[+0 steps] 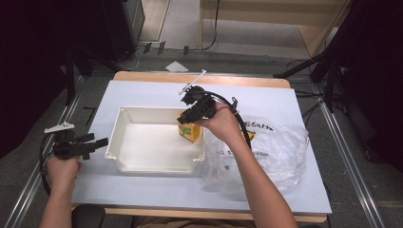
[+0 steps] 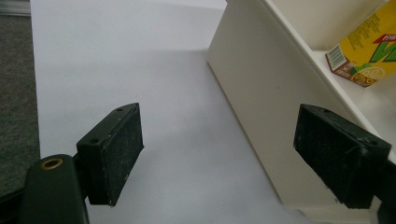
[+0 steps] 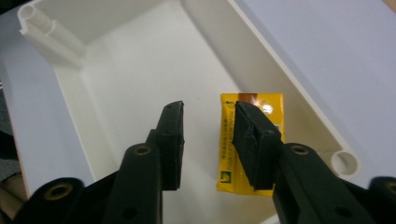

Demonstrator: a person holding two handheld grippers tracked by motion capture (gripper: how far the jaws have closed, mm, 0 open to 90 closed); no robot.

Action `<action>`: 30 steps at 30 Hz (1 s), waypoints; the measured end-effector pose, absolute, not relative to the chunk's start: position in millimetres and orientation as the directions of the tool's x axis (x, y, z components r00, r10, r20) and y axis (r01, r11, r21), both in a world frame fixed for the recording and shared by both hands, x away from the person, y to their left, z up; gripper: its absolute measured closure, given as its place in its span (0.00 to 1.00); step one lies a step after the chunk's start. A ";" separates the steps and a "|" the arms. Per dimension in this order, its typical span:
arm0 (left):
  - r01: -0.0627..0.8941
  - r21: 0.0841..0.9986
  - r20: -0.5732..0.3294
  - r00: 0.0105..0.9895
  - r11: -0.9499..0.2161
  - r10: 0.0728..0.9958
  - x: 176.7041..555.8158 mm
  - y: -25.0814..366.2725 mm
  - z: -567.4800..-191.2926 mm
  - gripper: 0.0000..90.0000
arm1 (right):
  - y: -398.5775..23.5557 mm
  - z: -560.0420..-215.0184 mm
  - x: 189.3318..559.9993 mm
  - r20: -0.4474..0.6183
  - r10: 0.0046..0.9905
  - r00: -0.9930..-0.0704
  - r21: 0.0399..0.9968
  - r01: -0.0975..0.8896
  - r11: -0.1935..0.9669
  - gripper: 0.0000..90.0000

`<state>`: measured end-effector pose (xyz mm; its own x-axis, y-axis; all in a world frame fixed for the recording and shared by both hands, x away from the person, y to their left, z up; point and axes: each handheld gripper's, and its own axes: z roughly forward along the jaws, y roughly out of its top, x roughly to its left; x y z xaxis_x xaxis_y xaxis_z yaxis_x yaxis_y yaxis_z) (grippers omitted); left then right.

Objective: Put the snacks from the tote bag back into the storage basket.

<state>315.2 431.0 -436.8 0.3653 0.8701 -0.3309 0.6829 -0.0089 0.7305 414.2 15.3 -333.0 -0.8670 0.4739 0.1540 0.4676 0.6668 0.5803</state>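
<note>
Small yellow cardboard juice carton (image 3: 250, 140) with glossy printed sides sits in the corner of the smooth cream rectangular plastic tray (image 1: 124, 156). Right tongs (image 3: 208, 140) above it, parted, gripping nothing. Left tongs (image 2: 219, 154) wide open over matte white tabletop (image 2: 116, 60). Crinkled clear plastic bag (image 1: 280, 152) beside tray.

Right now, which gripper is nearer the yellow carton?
Right. The right gripper hangs directly over the yellow carton in the white tray, fingers apart and not gripping it. The left gripper sits outside the tray's left wall.
</note>
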 end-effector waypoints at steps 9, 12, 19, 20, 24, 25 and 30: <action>0.683 0.731 -0.330 0.366 -0.010 0.870 315.3 431.0 -436.8 0.19 | 20.6 -346.3 405.1 0.173 0.441 -0.881 0.559 0.456 0.693 1.00; 0.682 0.731 -0.332 0.365 -0.007 0.870 315.1 431.2 -436.7 0.19 | 22.2 -355.6 403.2 0.172 0.437 -0.883 0.543 0.455 0.706 1.00; 0.683 0.731 -0.334 0.364 -0.006 0.869 315.1 431.3 -436.7 0.19 | 21.7 -378.4 400.2 0.199 0.443 -0.874 0.517 0.478 0.710 1.00; 0.682 0.731 -0.334 0.364 -0.005 0.869 315.1 431.4 -436.7 0.19 | 21.7 -381.0 400.2 0.192 0.446 -0.874 0.515 0.476 0.713 1.00; 0.683 0.731 -0.333 0.364 -0.006 0.870 315.1 431.3 -436.7 0.19 | 20.5 -390.1 400.9 0.192 0.461 -0.866 0.493 0.491 0.718 1.00; 0.683 0.731 -0.333 0.364 -0.006 0.870 315.1 431.3 -436.7 0.19 | 20.5 -390.1 400.9 0.192 0.461 -0.866 0.493 0.491 0.718 1.00; 0.682 0.731 -0.332 0.364 -0.007 0.870 315.0 431.1 -436.7 0.19 | 18.6 -392.9 402.1 0.190 0.465 -0.865 0.491 0.493 0.718 1.00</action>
<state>315.0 431.1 -436.7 0.3641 0.8703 -0.3317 0.6821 -0.0067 0.7312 402.1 18.6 -392.9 -0.8649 0.4648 0.1896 0.4935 0.7181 0.4908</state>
